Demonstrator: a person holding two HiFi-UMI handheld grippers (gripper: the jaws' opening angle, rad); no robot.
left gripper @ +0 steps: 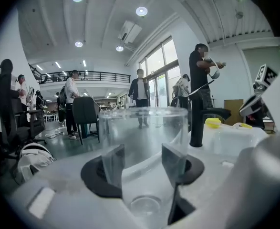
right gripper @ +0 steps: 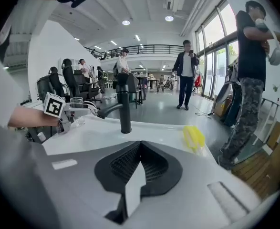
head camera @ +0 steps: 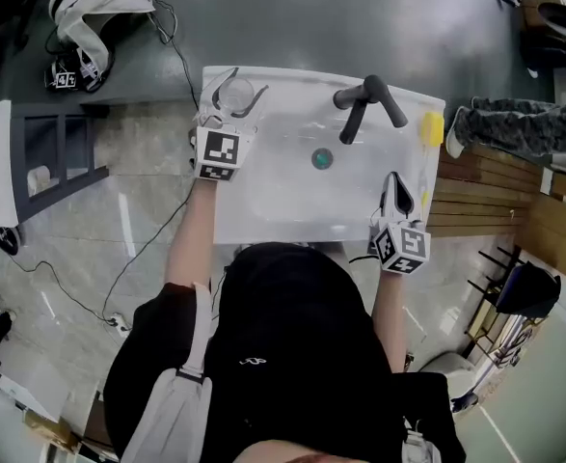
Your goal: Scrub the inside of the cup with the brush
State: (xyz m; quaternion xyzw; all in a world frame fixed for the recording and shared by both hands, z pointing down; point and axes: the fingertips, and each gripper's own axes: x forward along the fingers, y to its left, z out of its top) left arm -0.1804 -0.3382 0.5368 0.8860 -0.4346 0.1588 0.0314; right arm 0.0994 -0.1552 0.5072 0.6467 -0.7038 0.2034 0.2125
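Observation:
A clear cup (head camera: pixel 237 92) (left gripper: pixel 143 128) stands upright on the far left corner of the white sink (head camera: pixel 292 222). My left gripper (head camera: pixel 235 101) (left gripper: pixel 144 163) is open, its jaws on either side of the cup with a little room showing. The yellow brush (head camera: pixel 433 128) (right gripper: pixel 193 137) lies on the sink's far right rim. On the right rim, nearer the person, rests my right gripper (head camera: pixel 394 183) (right gripper: pixel 136 175), shut and empty, well short of the brush.
A black faucet (head camera: pixel 364 104) (right gripper: pixel 124 104) rises at the back of the basin, above the drain (head camera: pixel 322 158). Wooden slats (head camera: pixel 485 196) and a bystander's legs (head camera: pixel 524 128) are to the right. A white cabinet (head camera: pixel 13 162) and floor cables lie left.

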